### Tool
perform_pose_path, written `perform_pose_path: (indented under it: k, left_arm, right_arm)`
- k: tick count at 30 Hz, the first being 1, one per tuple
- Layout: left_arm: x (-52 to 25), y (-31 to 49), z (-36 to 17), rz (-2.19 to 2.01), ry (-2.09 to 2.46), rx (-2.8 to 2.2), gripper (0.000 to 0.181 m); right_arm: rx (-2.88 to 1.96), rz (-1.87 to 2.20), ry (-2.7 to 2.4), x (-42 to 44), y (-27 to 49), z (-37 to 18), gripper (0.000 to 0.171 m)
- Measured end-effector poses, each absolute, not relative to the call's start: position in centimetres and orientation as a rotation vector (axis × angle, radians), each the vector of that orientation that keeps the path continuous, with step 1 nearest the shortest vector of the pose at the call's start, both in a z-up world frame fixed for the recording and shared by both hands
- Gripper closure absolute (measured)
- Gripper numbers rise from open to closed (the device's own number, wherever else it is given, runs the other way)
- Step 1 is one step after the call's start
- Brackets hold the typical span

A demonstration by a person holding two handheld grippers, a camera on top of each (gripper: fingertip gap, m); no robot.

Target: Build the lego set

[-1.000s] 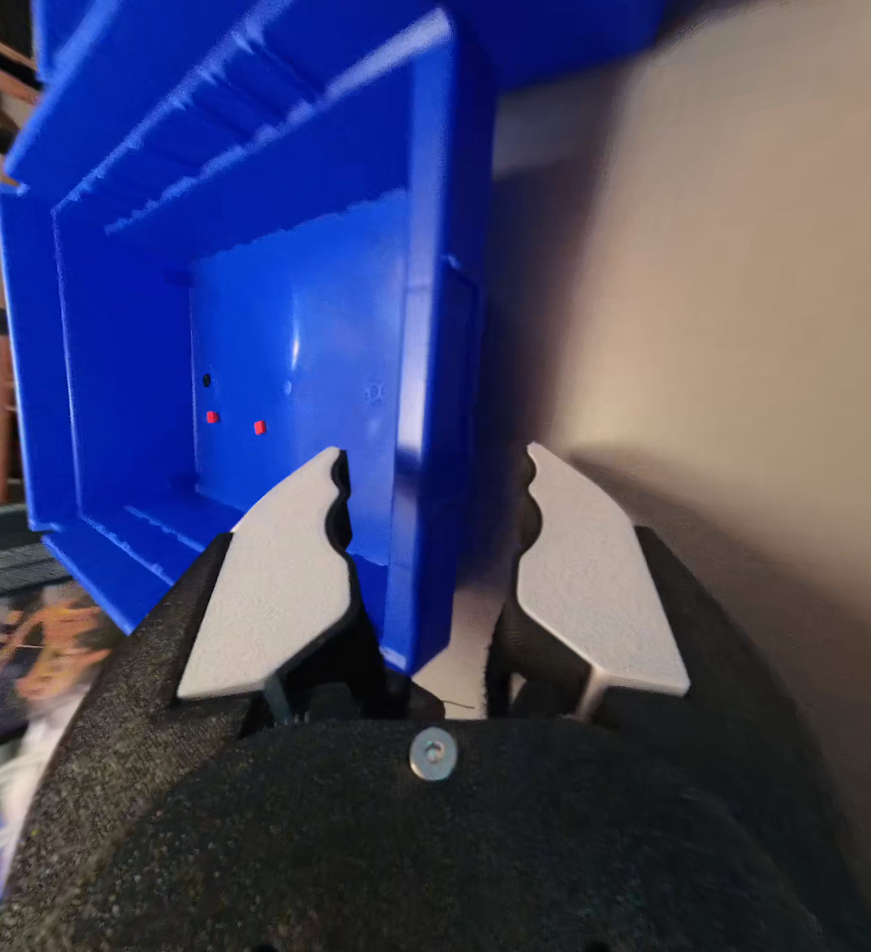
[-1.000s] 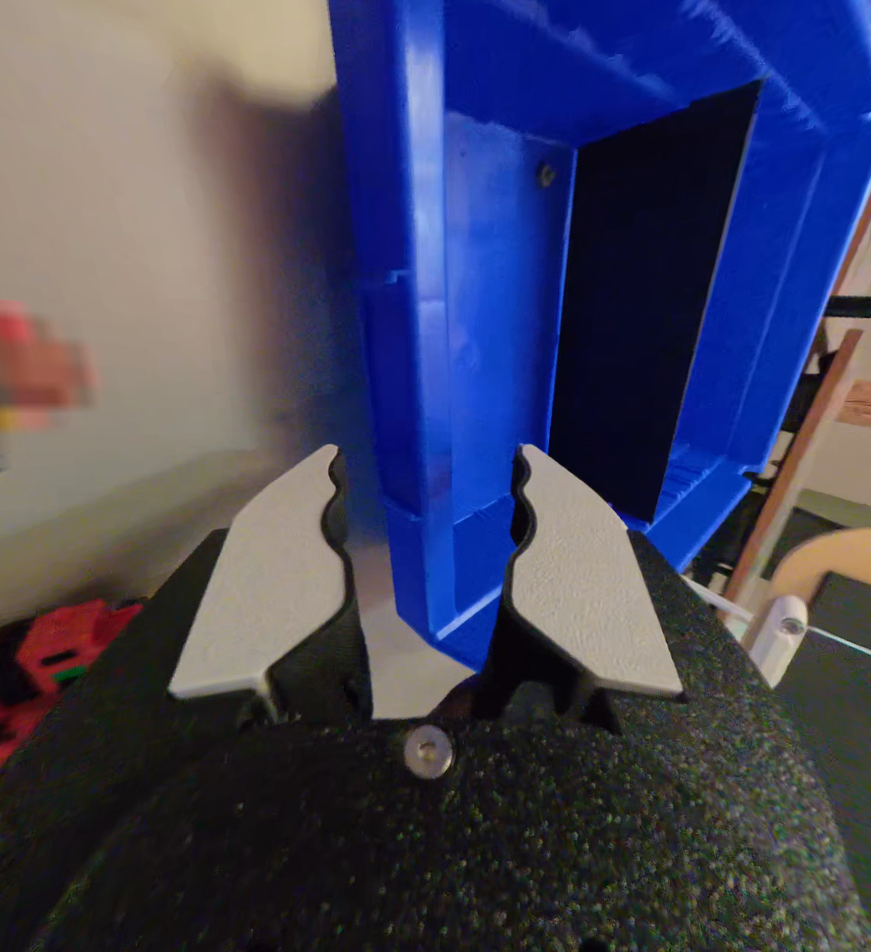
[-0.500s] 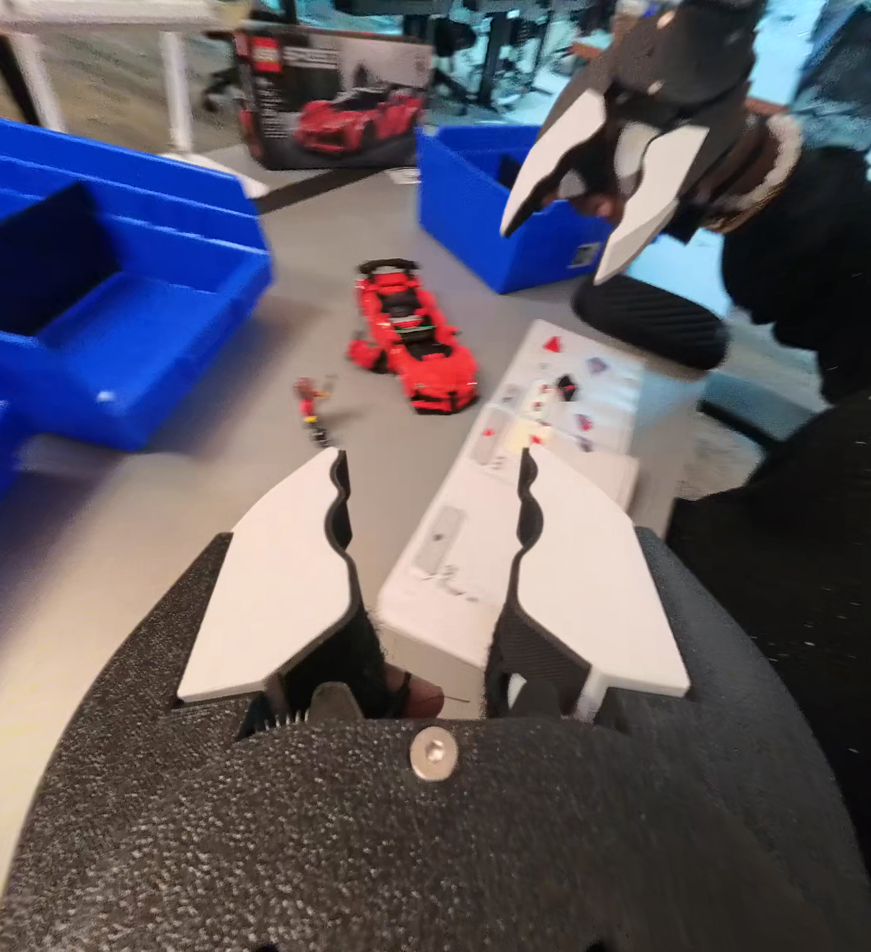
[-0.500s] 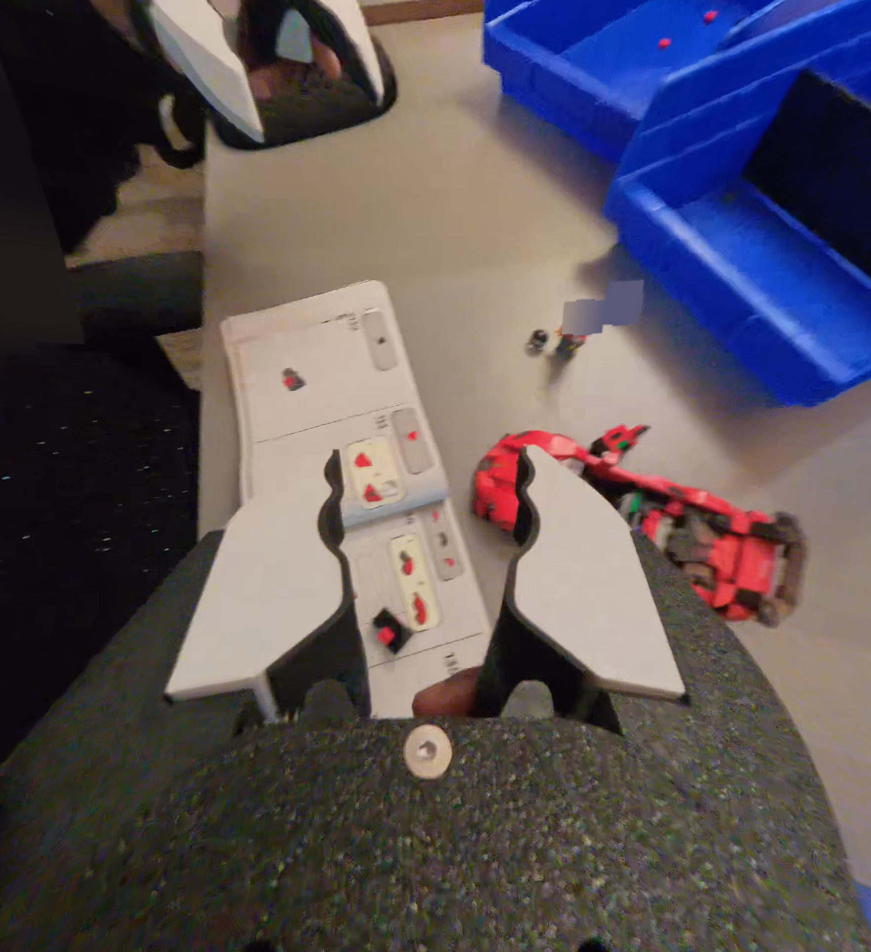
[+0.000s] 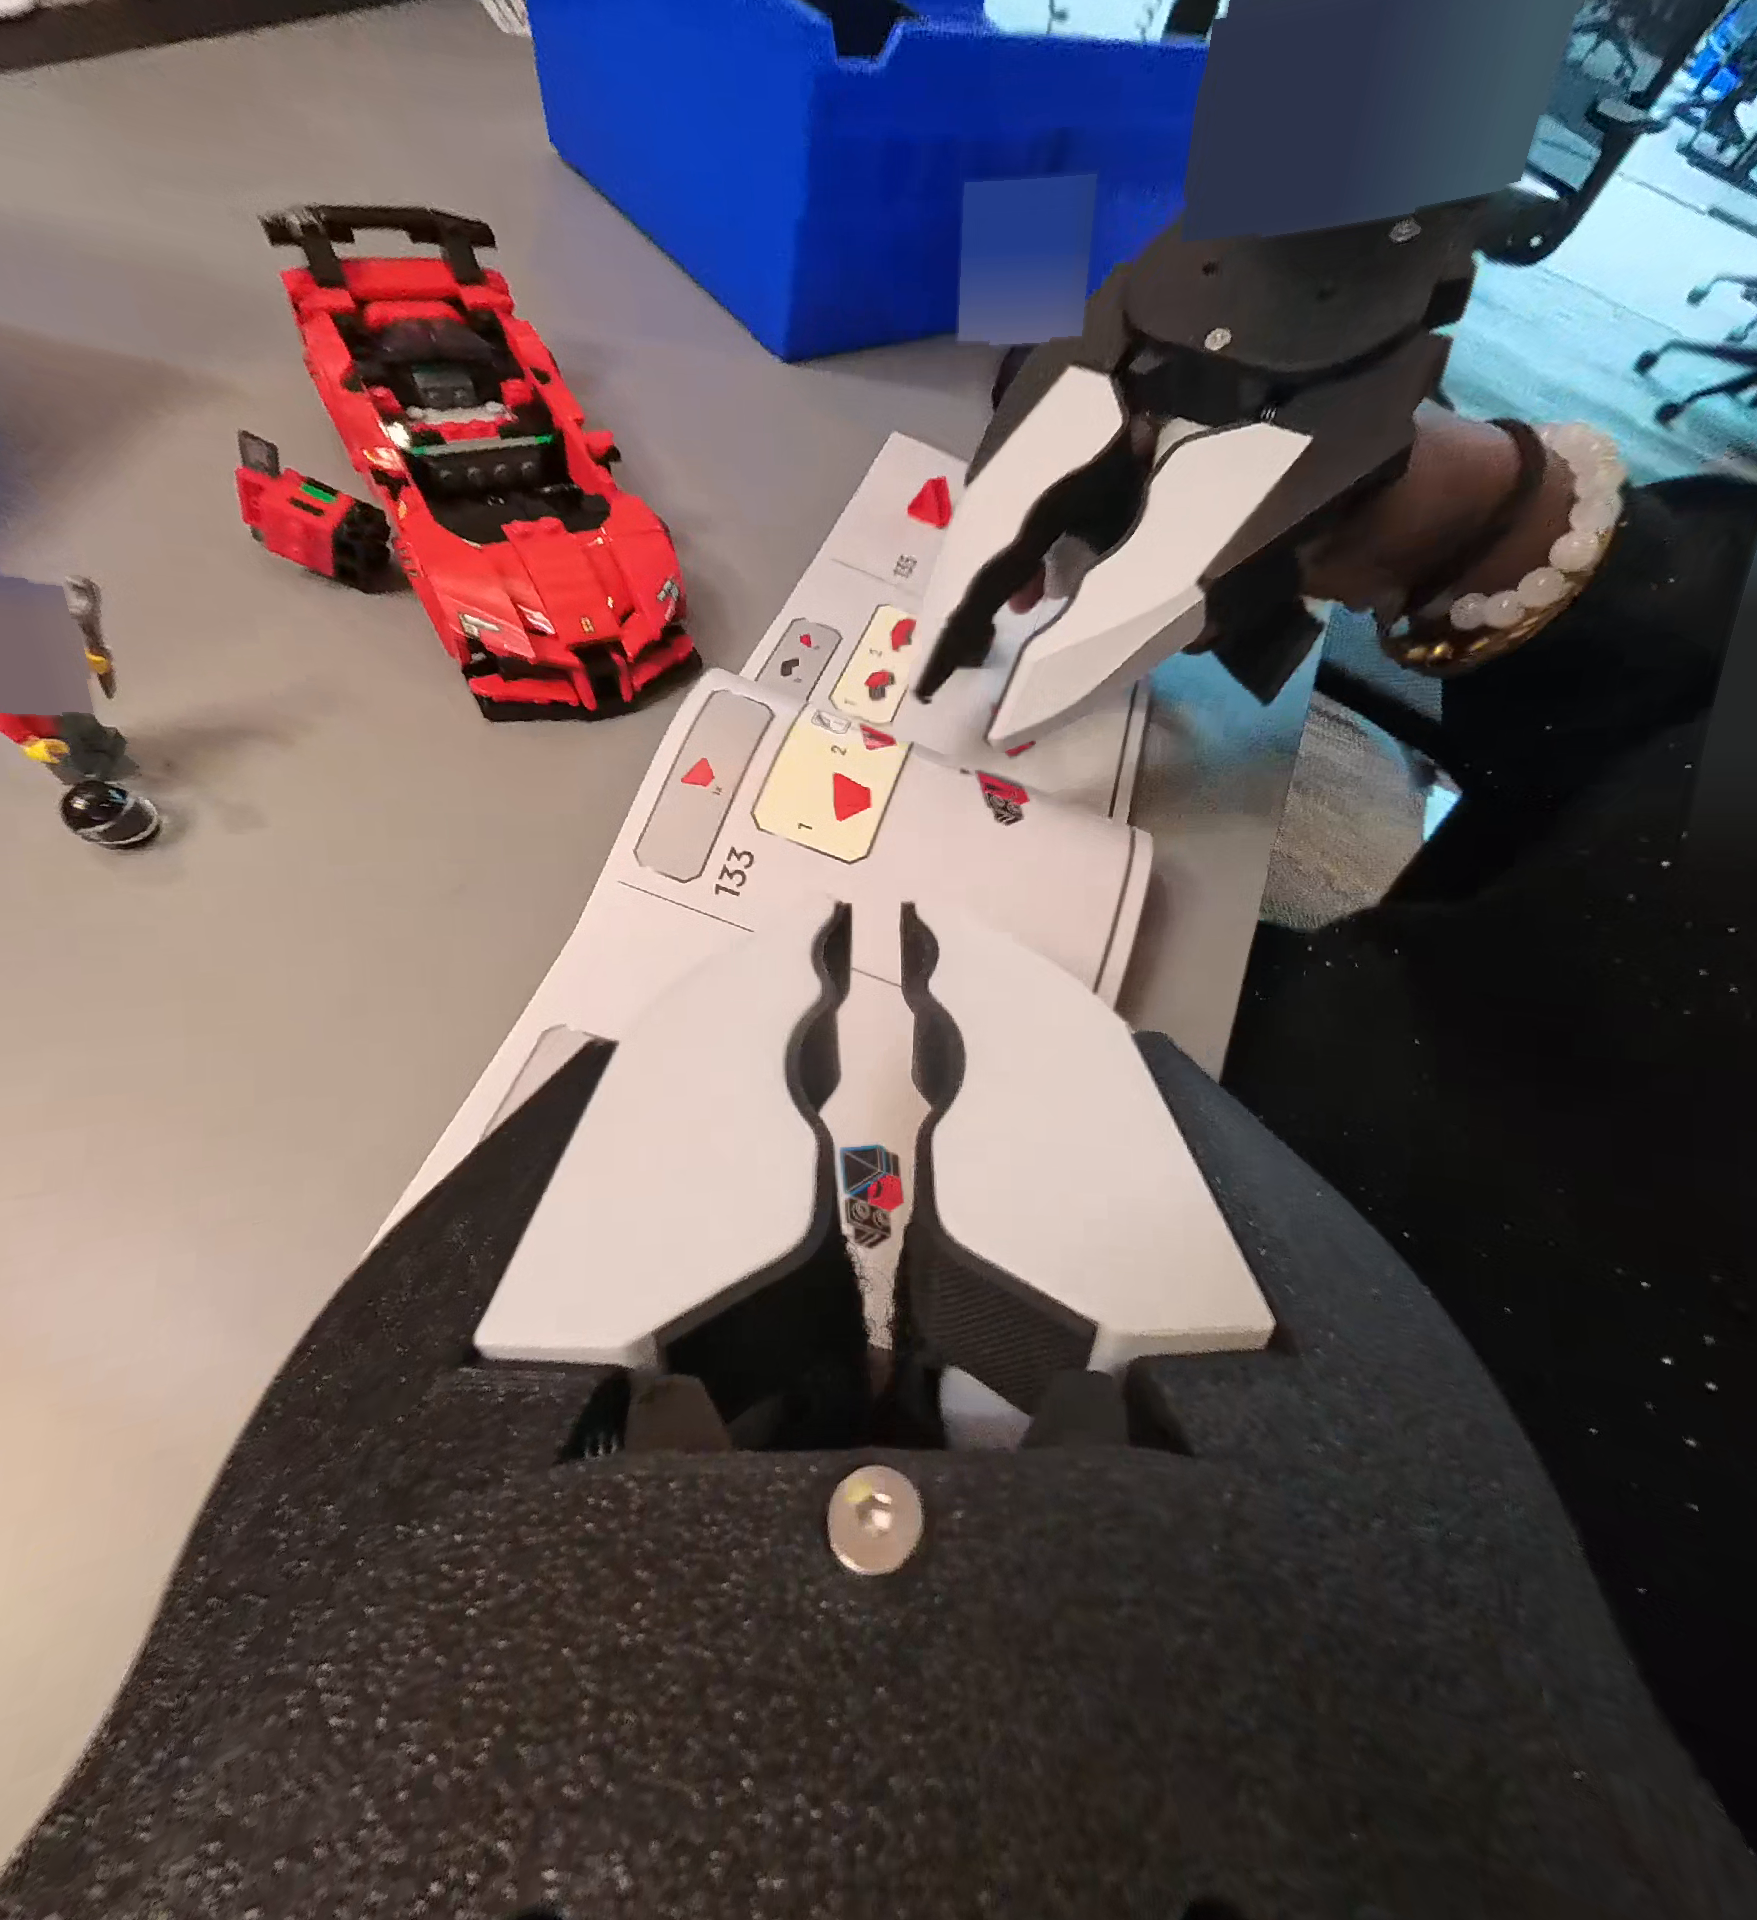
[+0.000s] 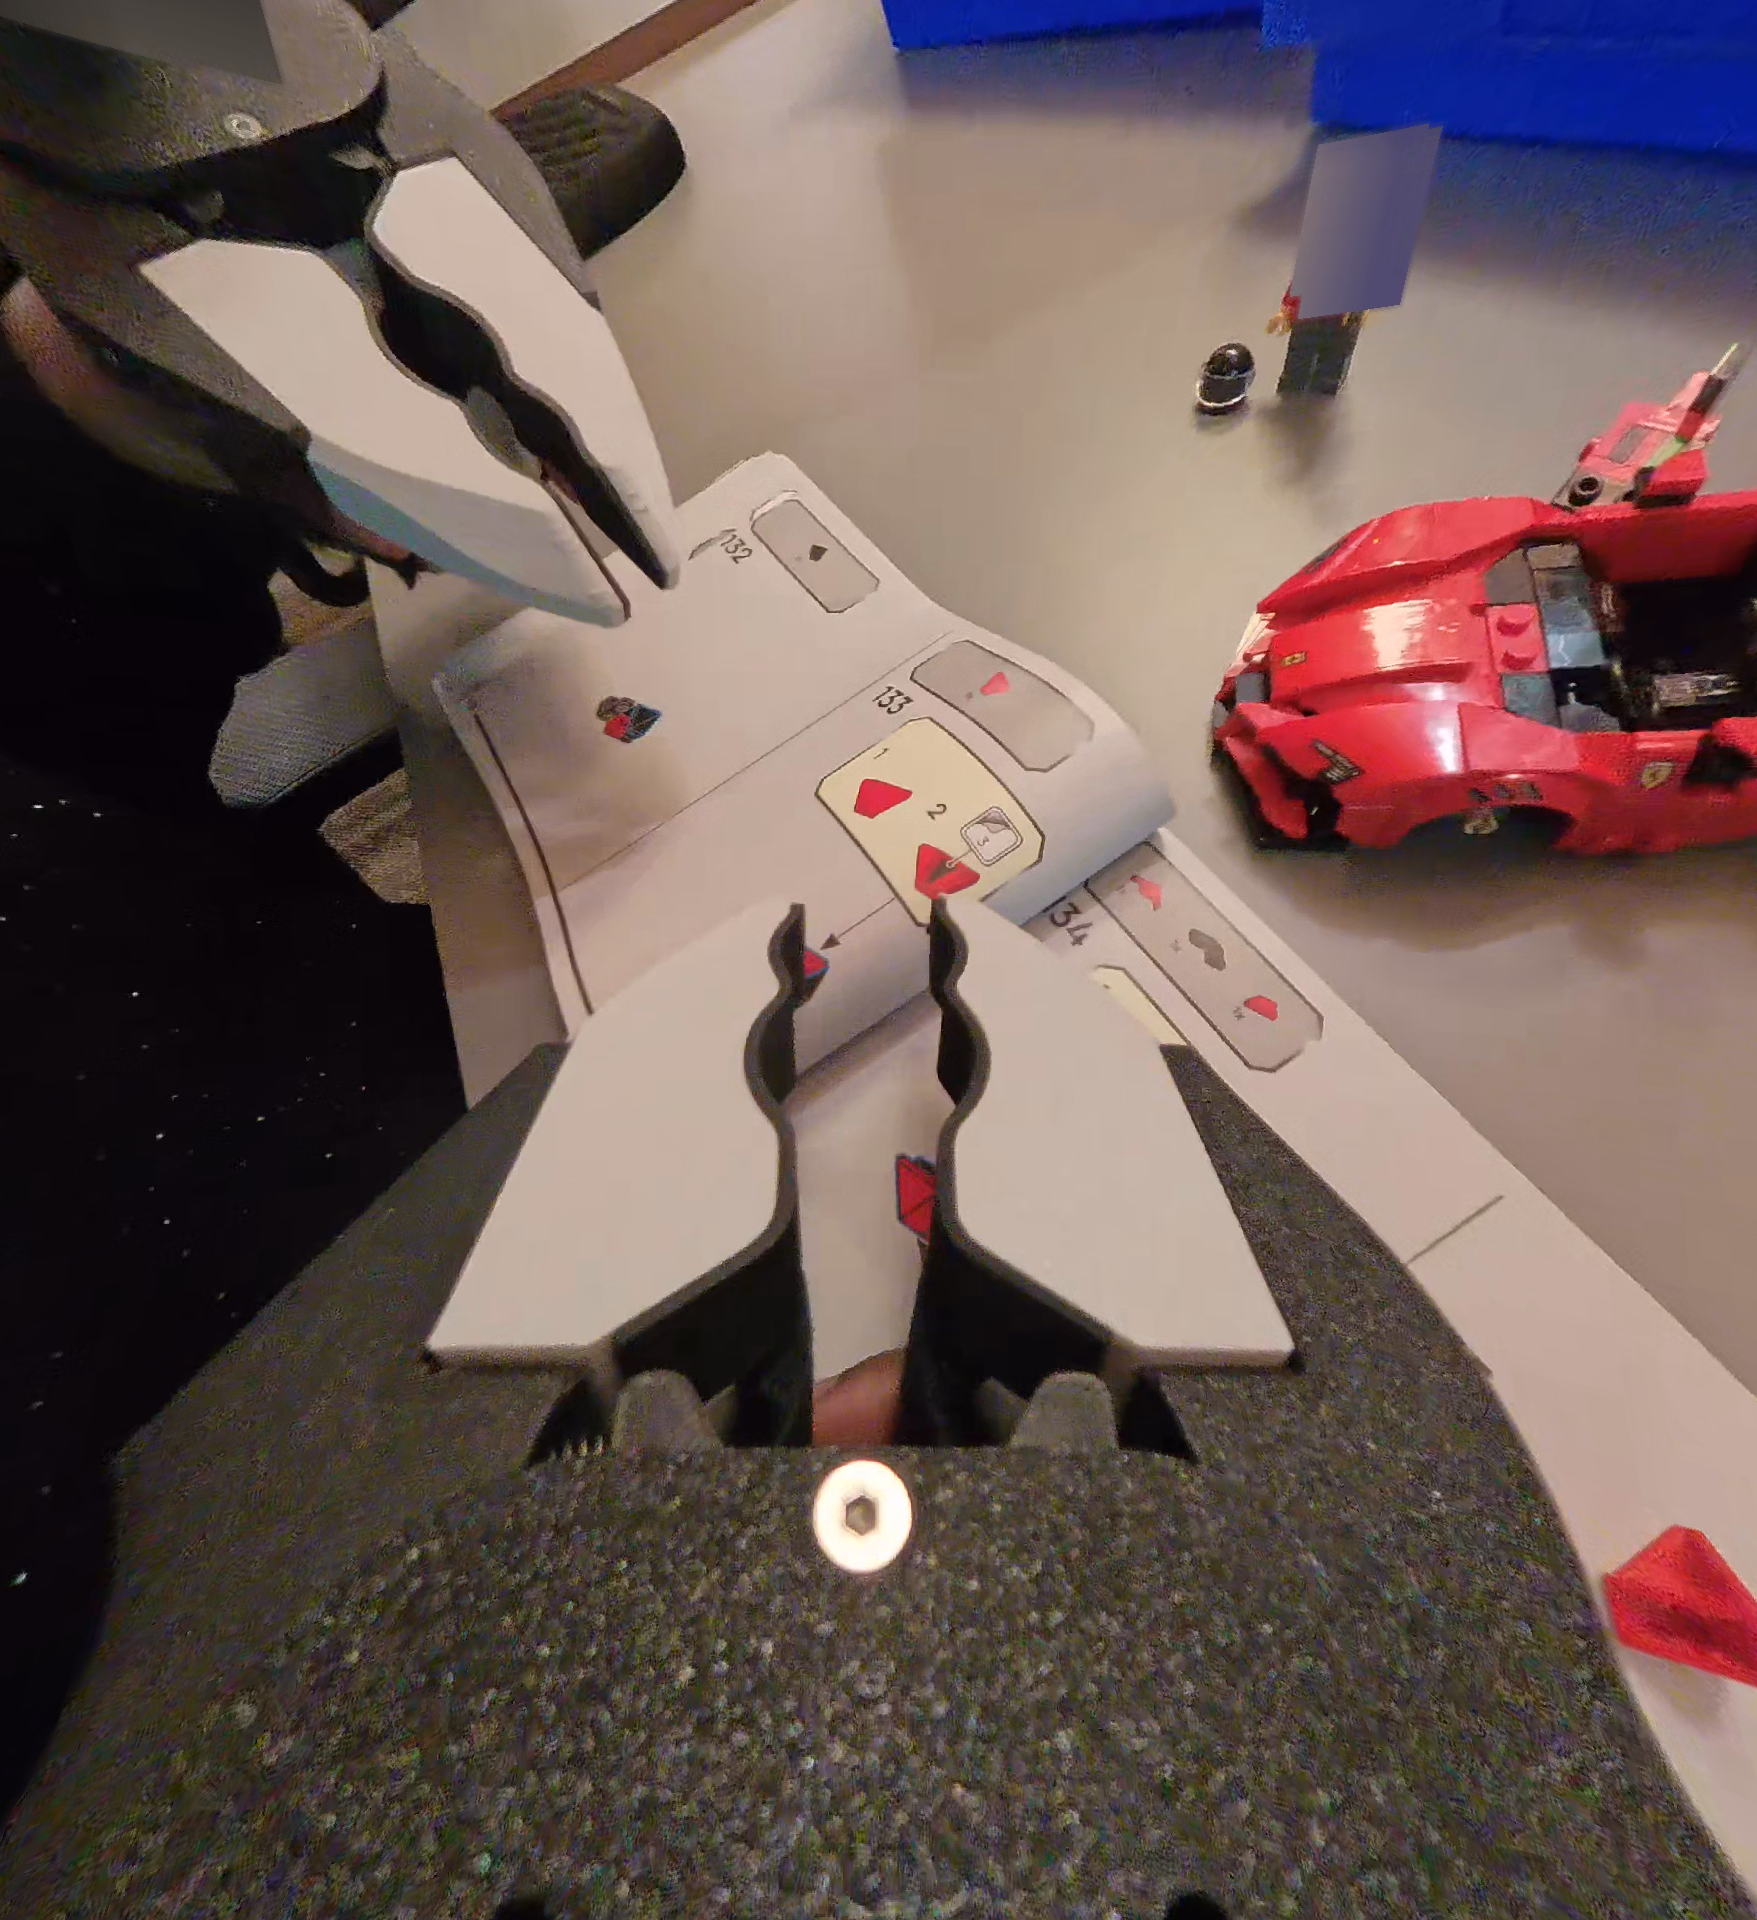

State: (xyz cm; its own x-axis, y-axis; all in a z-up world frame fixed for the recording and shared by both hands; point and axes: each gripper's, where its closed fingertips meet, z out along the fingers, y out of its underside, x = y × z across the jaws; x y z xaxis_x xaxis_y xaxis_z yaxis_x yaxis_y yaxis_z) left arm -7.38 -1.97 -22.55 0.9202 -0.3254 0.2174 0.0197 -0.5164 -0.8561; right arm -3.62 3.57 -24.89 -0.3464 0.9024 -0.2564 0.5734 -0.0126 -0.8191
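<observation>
A red lego car (image 5: 469, 488) stands on the grey table, also in the right wrist view (image 6: 1539, 707). An open instruction booklet (image 5: 708, 831) lies at the table's near edge, one page curling up (image 6: 749, 707). My left gripper (image 5: 872, 914) hovers over the booklet's near page with its fingers almost together and nothing visibly between them; it also shows in the right wrist view (image 6: 645, 582). My right gripper (image 6: 866, 914) is part open and empty over the booklet's fold, opposite the left one (image 5: 967, 707). A loose red wedge piece (image 6: 1695, 1621) lies on the booklet.
A small red sub-assembly (image 5: 308, 514) sits beside the car. A minifigure (image 5: 74, 727) and a black helmet (image 5: 110, 816) stand to the car's left. A blue bin (image 5: 853, 187) is behind. A person's wrist with a bead bracelet (image 5: 1539, 561) holds the right gripper. My hands' fingertips stand some 8 cm from each other. About 15 cm separates my right fingertips from the red lego car (image 5: 469, 488). Seen from the right wrist view (image 6: 1727, 642) as well.
Both grippers left the blue bin's walls and swung down over the instruction booklet. Both have narrowed, the left almost fully. A booklet page now curls up.
</observation>
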Motion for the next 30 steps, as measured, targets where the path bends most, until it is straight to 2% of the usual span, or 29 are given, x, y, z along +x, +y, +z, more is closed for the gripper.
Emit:
perform_pose_path:
  k: [12, 20, 30]
  left_arm:
    - [-7.5, 0.3, -25.1, -0.338, 0.476, -2.242, 0.173]
    - [-10.7, 0.6, -23.8, -0.378, 0.321, -2.184, 0.173]
    - [-12.1, 0.4, -24.8, -0.395, 0.209, -2.187, 0.169]
  right_arm:
    - [-1.426, 1.070, -1.979, -5.2, 3.1, -26.6, 0.145]
    - [-1.421, 1.005, -1.995, -5.1, 3.3, -27.2, 0.146]
    - [-1.380, 0.952, -2.008, -5.1, 3.3, -27.4, 0.146]
